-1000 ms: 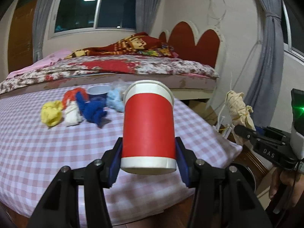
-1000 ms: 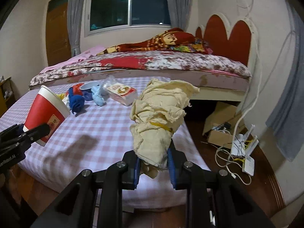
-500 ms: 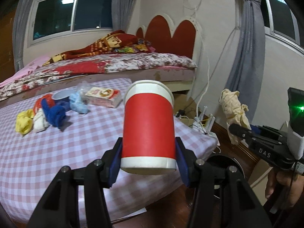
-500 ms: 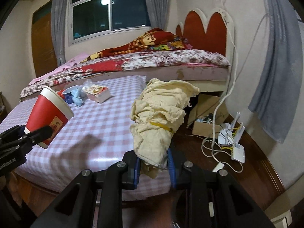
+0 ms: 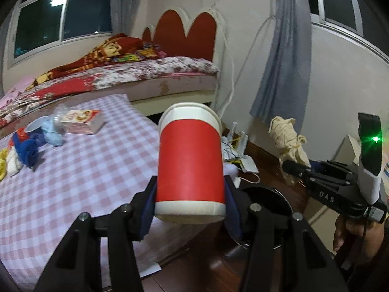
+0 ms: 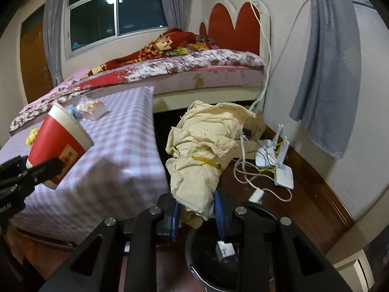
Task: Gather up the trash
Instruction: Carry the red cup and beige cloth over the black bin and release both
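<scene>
- Your left gripper [image 5: 190,204] is clamped partway shut on the red paper cup [image 5: 189,165], gripped low on its body so it stays upright, just short of the black bin [image 5: 269,194].
- Your right gripper [image 6: 195,209] is squeezed tight on the crumpled cream cloth wad [image 6: 204,155], hanging right above the bin's rim, likely ready to drop.
- More scraps lie on the checked table [image 5: 85,182], well away from the bin.
</scene>
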{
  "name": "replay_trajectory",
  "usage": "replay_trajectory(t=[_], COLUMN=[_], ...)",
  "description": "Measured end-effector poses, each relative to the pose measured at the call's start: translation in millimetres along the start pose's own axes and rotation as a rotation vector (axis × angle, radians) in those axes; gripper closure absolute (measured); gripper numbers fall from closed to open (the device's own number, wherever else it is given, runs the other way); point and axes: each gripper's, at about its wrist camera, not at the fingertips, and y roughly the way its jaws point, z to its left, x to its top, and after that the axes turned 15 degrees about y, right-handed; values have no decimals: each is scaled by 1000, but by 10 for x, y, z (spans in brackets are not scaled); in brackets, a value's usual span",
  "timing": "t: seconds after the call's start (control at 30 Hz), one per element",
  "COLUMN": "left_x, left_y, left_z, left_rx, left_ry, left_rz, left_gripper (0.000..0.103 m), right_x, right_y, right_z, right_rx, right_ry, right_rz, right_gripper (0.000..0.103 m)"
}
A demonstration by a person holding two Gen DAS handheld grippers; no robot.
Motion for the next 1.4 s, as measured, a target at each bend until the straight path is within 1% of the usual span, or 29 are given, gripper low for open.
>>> replay_trajectory(t=[0.33, 0.57, 0.83, 1.03, 1.2, 1.27, 1.3, 1.33, 1.37, 1.4], left_x=[43, -25, -183, -205, -241, -267, -275, -287, -302, -316], left_y=[230, 391, 700, 970, 1208, 1286, 1299, 1328, 1348, 1348], left_z=[-507, -797, -1059, -1144, -1190, -1211, -1217, -1239, -1252, -1255], left_rx=[-95, -154, -210, -260, -300, -320, -314, -305, -306, -311], left_ry=[59, 93, 125, 125, 124, 120, 117, 124, 126, 122], left_rz=[33, 75, 154, 194, 246, 264, 259, 268, 272, 263], left_gripper=[51, 51, 51, 51, 50, 47, 44, 27, 19, 11], right_x=[-141, -282, -436, -552, -645, -679, -695, -710, -721, -754], right_y=[-66, -65, 85, 303, 510, 585, 630, 669, 707, 777], right_z=[-467, -723, -904, -1015, -1068, -1085, -1098, -1115, -1133, -1180], right_rx=[-58, -88, -113, -117, -115, -112, -111, -119, -131, -155], right_ry=[35, 64, 70, 75, 72, 69, 64, 64, 67, 72], right_rz=[34, 75, 147, 211, 269, 289, 297, 305, 314, 329], right_gripper=[77, 77, 77, 77, 77, 77, 77, 76, 69, 47])
